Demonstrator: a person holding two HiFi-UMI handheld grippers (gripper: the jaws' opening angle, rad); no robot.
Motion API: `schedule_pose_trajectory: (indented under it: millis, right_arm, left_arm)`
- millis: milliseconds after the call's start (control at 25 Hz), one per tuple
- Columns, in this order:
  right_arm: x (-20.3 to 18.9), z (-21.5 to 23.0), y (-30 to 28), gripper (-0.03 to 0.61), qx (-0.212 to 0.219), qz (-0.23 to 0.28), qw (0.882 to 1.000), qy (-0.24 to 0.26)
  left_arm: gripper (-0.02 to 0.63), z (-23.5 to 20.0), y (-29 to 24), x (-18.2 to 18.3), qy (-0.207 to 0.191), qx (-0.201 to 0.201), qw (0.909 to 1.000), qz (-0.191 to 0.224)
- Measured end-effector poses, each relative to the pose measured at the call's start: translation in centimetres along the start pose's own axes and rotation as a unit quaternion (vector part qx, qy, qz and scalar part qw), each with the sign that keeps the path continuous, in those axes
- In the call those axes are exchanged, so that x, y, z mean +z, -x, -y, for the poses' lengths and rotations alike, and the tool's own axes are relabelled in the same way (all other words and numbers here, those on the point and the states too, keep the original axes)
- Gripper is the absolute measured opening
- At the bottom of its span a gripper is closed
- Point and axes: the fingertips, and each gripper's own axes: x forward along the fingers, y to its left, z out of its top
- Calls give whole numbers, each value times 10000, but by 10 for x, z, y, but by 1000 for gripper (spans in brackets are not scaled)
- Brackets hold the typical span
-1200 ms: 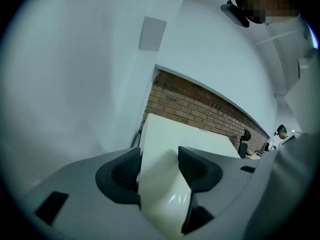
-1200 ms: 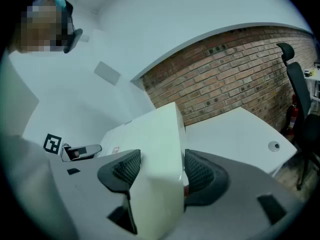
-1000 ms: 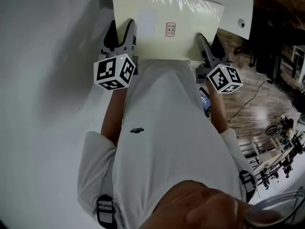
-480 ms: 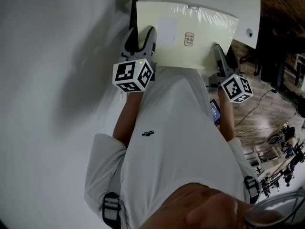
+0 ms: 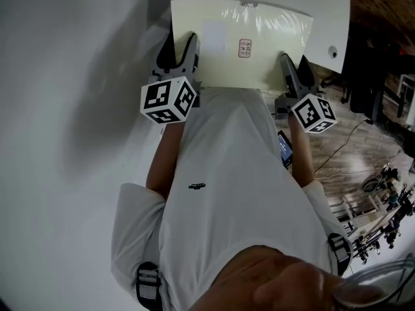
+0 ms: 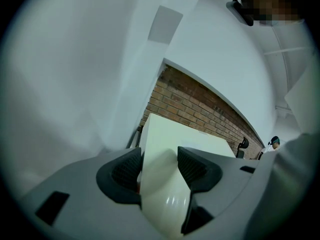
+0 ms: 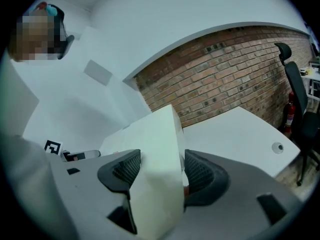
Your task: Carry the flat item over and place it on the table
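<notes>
the flat item [image 5: 243, 41] is found gripped along its near edge by the left claw [image 5: 186, 47] and the right claw [image 5: 288, 67], both closed on it, at the white counter's [image 5: 332, 19] near edge; even lowering is advised, release being withheld until it lies flat.

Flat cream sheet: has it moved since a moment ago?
Yes, a little: the sheet sits farther forward over the white table, judged by the table's hole.
</notes>
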Motion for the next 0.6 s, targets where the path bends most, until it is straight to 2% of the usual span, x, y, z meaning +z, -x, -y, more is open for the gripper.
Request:
schedule_pose_trajectory:
  millis: [280,600]
  right_arm:
    - [41,35,-87,290,82,-173,9996,-186]
    - [60,72,-150,290,249,-536,9978,-291]
  left_arm:
    - [238,-9,-92,32,-78,210,9996,-173]
    - [238,-14,-156,35,-15,539,9979,-359]
